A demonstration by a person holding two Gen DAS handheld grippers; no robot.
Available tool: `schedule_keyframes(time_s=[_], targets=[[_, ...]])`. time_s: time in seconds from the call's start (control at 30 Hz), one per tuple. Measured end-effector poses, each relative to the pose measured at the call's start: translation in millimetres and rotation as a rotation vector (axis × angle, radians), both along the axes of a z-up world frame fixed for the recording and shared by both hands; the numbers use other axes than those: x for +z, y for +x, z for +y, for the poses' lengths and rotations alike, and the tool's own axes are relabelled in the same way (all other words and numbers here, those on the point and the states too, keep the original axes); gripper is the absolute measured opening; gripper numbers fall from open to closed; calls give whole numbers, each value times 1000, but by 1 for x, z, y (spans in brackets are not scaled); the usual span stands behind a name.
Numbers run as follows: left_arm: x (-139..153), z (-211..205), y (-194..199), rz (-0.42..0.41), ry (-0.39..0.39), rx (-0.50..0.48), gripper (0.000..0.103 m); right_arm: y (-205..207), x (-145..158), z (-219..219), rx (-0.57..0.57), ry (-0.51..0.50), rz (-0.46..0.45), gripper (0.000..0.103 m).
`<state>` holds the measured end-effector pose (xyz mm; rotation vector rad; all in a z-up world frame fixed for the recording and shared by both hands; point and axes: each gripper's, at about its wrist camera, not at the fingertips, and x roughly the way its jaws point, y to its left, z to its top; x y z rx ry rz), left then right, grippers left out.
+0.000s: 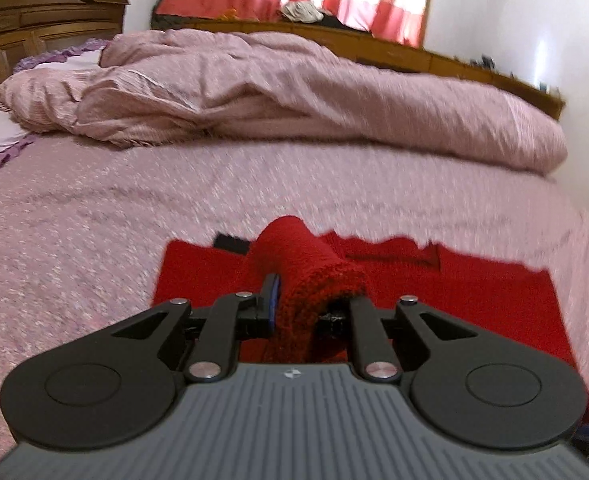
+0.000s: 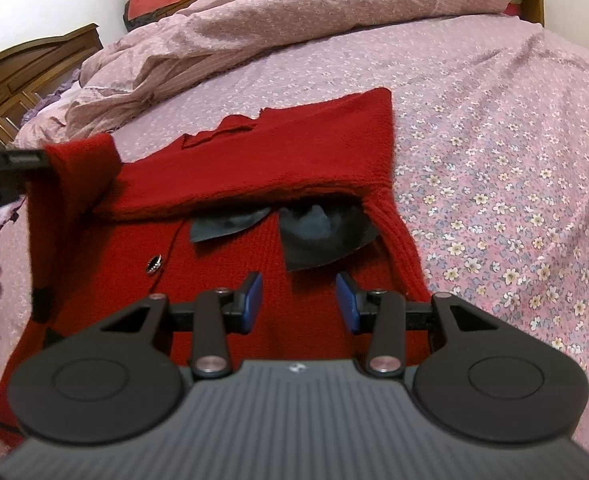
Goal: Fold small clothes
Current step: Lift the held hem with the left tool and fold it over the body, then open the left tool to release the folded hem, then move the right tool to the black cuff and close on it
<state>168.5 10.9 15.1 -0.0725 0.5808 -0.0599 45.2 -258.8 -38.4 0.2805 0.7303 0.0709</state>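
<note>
A small red knit cardigan (image 2: pixel 278 168) lies on the pink floral bedsheet (image 2: pixel 494 160), its upper part folded down over the body. It has a dark collar (image 2: pixel 318 232) and a dark button (image 2: pixel 154 264). My left gripper (image 1: pixel 312 300) is shut on a red sleeve (image 1: pixel 306 264), held raised above the cardigan (image 1: pixel 474 280). In the right wrist view the left gripper (image 2: pixel 34 164) enters from the left holding that sleeve (image 2: pixel 82 160). My right gripper (image 2: pixel 298 300) is open and empty, just above the cardigan's body.
A crumpled pink duvet (image 1: pixel 294 92) lies across the far half of the bed. A wooden headboard (image 1: pixel 34 20) stands at the far left. A wooden ledge (image 1: pixel 454 64) and red curtains (image 1: pixel 334 0) run behind the bed. White walls stand to the right.
</note>
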Motion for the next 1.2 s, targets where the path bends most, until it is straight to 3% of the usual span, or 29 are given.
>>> schedule_keyframes(time_s=[0.2,0.3,0.37,0.53,0.93,1.2], targets=[[-20,-10,5,43,36,-36,21,0,-3,-3,-7,9,4,43],[-24,-10,10,85,43,-43,33,0,-4,-3,-8,12,7,43],[-25,-10,9,104,58,-33,51,0,-4,-3,-9,12,7,43],[-22,-8,-2,122,80,-44,67,0,-5,-3,-10,12,6,43],[3,7,-43,128,68,-34,78,-3,2,3,8,3,-12,43],[11,39,-66,154,54,58,79,-3,11,16,44,-14,-32,43]])
